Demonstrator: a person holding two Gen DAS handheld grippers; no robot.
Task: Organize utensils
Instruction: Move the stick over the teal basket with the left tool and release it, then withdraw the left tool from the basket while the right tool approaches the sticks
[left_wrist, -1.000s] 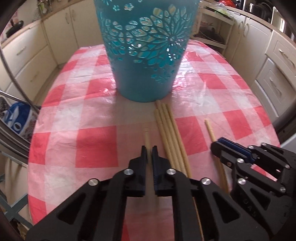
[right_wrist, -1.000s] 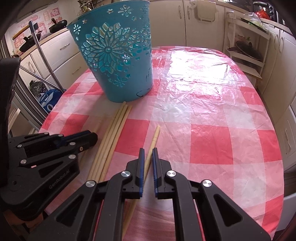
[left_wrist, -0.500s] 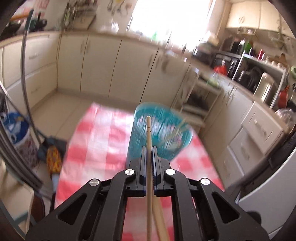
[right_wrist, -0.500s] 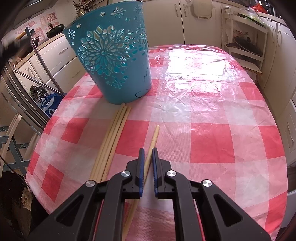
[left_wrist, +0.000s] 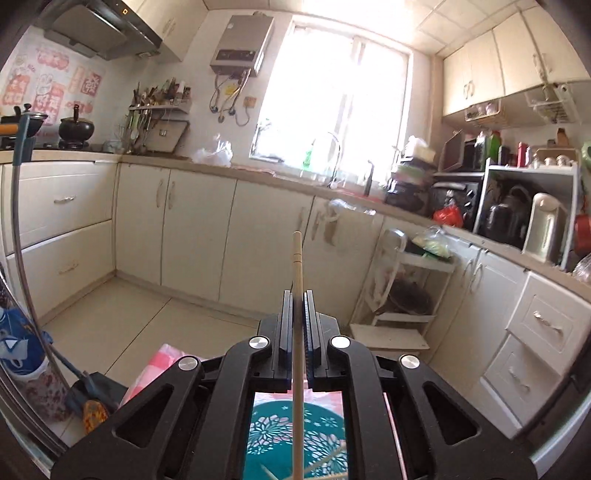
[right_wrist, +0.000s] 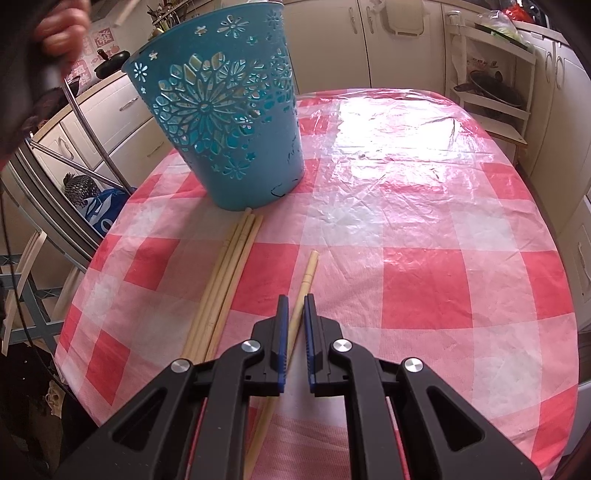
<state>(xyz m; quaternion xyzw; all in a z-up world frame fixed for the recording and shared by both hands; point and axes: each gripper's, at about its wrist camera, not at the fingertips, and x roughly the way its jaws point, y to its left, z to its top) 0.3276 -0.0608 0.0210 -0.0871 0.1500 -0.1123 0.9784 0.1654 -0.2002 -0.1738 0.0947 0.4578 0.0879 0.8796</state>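
My left gripper (left_wrist: 297, 295) is shut on a wooden chopstick (left_wrist: 297, 266) and holds it upright, high above the teal cut-out basket (left_wrist: 295, 435), whose open mouth with other chopsticks inside shows below the jaws. In the right wrist view the basket (right_wrist: 225, 129) stands on the red-and-white checked tablecloth (right_wrist: 424, 277). A bundle of several chopsticks (right_wrist: 225, 280) lies in front of it. My right gripper (right_wrist: 293, 299) hovers low with its jaws slightly apart, either side of a single chopstick (right_wrist: 308, 271) that lies on the cloth.
Cream kitchen cabinets (left_wrist: 192, 225) and a cluttered counter ring the room. A white shelf rack (right_wrist: 491, 74) stands beyond the table's far right. A metal frame and a blue bag (right_wrist: 99, 214) are off the table's left edge.
My left gripper has lifted its chopstick from the table and tilted it upright over the basket. My right gripper has barely moved over the single chopstick.
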